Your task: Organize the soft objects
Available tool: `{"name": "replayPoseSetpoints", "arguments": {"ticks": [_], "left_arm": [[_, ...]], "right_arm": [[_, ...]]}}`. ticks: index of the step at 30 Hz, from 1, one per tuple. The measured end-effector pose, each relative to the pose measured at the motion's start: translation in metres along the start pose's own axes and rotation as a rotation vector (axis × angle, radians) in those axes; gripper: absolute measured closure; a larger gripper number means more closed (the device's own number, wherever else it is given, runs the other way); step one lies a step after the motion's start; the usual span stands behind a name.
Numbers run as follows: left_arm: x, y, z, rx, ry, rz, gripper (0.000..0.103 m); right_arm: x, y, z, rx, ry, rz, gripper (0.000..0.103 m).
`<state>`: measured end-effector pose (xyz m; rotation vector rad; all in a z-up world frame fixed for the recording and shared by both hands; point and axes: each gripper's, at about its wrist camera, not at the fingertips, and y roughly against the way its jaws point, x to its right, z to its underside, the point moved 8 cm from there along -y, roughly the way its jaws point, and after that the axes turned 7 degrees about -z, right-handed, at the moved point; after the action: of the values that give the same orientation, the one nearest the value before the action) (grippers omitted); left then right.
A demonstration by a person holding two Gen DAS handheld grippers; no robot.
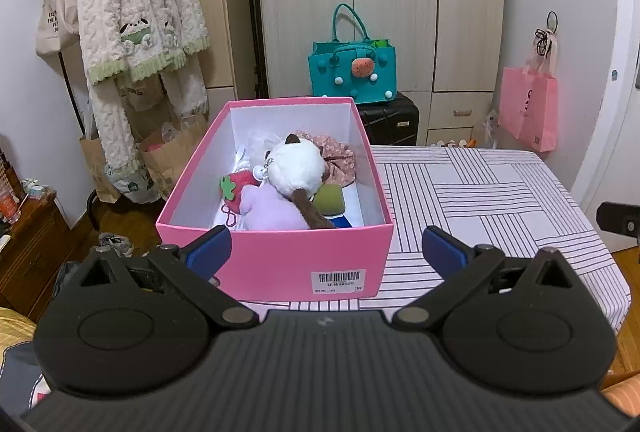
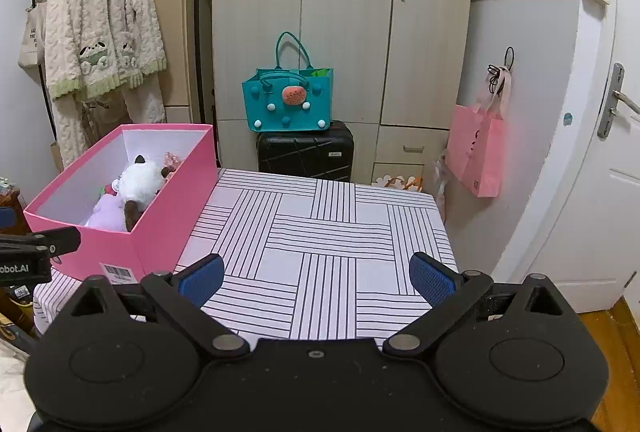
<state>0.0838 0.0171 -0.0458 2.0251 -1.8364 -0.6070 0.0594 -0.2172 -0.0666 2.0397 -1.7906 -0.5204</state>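
A pink box (image 1: 280, 260) stands on the striped tablecloth (image 1: 480, 199) at the table's left end. Inside lie several soft toys: a white plush cat (image 1: 294, 167), a lilac plush (image 1: 272, 209), a red strawberry (image 1: 240, 185), a green piece (image 1: 330, 199) and floral cloth (image 1: 340, 155). My left gripper (image 1: 326, 250) is open and empty, just in front of the box's near wall. My right gripper (image 2: 316, 278) is open and empty above the tablecloth (image 2: 320, 232), to the right of the box (image 2: 160, 216). The white plush cat (image 2: 138, 181) shows there too.
Behind the table stand a black suitcase (image 2: 306, 151) with a teal bag (image 2: 288, 99) on it and a wardrobe (image 2: 340, 11). A pink bag (image 2: 476, 147) hangs on the right wall. A fleece robe (image 1: 136, 11) hangs at the left. A door (image 2: 600, 191) is at the right.
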Motion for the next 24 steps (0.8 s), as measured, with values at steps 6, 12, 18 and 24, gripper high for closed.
{"name": "replayPoseSetpoints", "arguments": {"ticks": [6, 12, 18, 24], "left_arm": [[-0.0013, 0.0021, -0.0015, 0.024, 0.007, -0.005, 0.0], [-0.0061, 0.0013, -0.0024, 0.034, 0.034, -0.011, 0.0], [-0.0061, -0.0006, -0.0013, 0.051, 0.037, -0.026, 0.0], [-0.0053, -0.0009, 0.0001, 0.055, 0.033, -0.039, 0.0]], "right_arm": [[0.0008, -0.0006, 0.0001, 0.006, 0.0, 0.001, 0.002], [0.0003, -0.0008, 0.0014, 0.004, -0.003, -0.003, 0.002], [0.0006, -0.0015, 0.0029, 0.003, 0.004, 0.005, 0.002], [0.0007, -0.0048, 0.0044, -0.003, 0.013, 0.017, 0.002]]}}
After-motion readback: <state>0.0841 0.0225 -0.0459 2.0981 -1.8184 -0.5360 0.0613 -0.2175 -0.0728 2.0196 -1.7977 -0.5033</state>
